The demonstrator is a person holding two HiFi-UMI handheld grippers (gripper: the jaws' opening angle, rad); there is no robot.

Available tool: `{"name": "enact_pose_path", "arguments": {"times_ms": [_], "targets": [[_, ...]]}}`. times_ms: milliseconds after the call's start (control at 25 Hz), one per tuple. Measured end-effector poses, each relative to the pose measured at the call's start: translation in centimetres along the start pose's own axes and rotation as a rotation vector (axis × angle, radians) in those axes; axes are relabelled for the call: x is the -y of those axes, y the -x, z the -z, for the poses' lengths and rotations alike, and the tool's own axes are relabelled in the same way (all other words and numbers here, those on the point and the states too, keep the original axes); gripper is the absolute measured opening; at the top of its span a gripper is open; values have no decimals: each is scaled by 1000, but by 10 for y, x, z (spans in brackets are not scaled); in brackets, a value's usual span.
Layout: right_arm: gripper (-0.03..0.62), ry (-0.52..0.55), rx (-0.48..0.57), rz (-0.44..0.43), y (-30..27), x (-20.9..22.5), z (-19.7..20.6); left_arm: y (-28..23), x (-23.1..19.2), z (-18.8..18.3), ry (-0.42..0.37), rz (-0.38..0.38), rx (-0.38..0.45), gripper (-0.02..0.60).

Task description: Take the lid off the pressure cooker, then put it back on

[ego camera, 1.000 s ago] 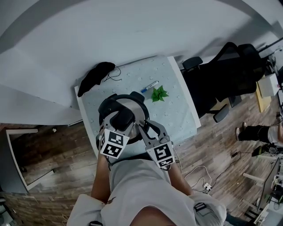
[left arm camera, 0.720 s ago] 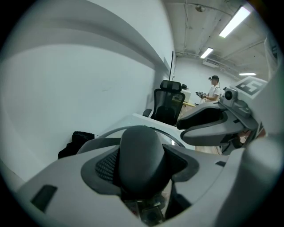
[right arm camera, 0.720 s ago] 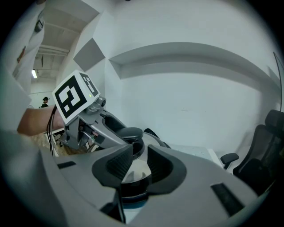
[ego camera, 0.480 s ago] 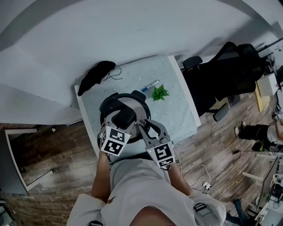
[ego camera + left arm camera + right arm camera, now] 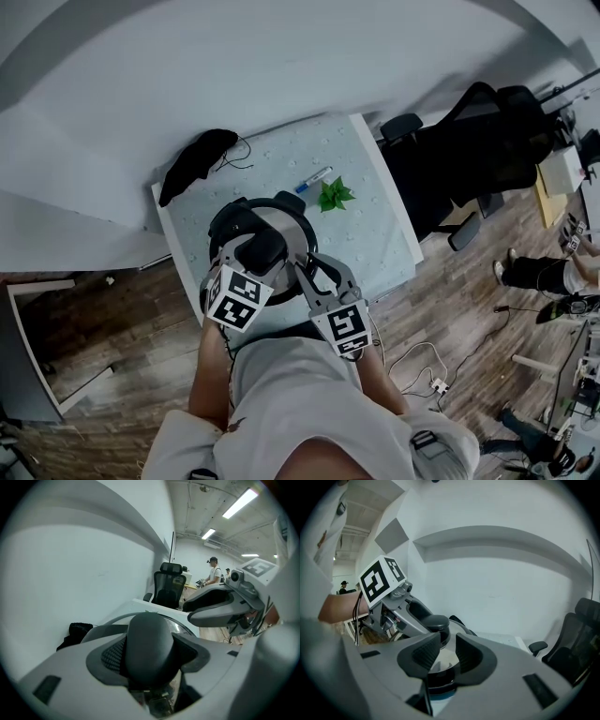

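Observation:
The steel pressure cooker [image 5: 281,217] stands near the front of the table, its lid on it. My left gripper [image 5: 257,255] reaches over the lid, and its jaws are shut on the black lid knob [image 5: 150,641], which fills the gap between the pads. The knob [image 5: 438,622] also shows in the right gripper view with the left jaws around it. My right gripper [image 5: 302,270] sits at the cooker's near right rim. In its own view the right gripper [image 5: 447,654] has its jaws nearly together, with the cooker's black side handle [image 5: 440,680] low between them.
On the pale table [image 5: 380,234] lie a black cloth [image 5: 197,159] at the far left, a marker pen [image 5: 315,178] and a small green leaf sprig [image 5: 335,195] beyond the cooker. A black office chair [image 5: 469,150] stands to the right. Cables [image 5: 427,370] trail on the wooden floor.
Both grippers stay at the cooker. The left gripper has tipped slightly over the knob; the lid has not moved.

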State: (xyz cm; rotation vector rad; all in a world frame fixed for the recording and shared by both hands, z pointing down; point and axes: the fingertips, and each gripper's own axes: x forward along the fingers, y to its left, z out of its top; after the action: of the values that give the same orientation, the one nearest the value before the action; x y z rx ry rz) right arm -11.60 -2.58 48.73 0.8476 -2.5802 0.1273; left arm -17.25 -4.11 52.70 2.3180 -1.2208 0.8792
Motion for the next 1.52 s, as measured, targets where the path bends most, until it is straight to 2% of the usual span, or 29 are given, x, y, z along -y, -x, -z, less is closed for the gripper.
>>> {"name": "enact_pose_path", "arguments": {"times_ms": [440, 920, 1160, 1520], "targets": [[104, -6, -22, 43, -8, 0, 1, 0, 2, 1, -110, 113, -19, 279], [104, -15, -36, 90, -8, 2, 0, 0, 6, 1, -201, 200, -39, 279], [104, -18, -36, 103, -7, -1, -1, 1, 7, 2, -227, 226, -46, 279], [104, -23, -37, 132, 0, 1, -1, 4, 7, -4, -223, 213, -48, 278]]}}
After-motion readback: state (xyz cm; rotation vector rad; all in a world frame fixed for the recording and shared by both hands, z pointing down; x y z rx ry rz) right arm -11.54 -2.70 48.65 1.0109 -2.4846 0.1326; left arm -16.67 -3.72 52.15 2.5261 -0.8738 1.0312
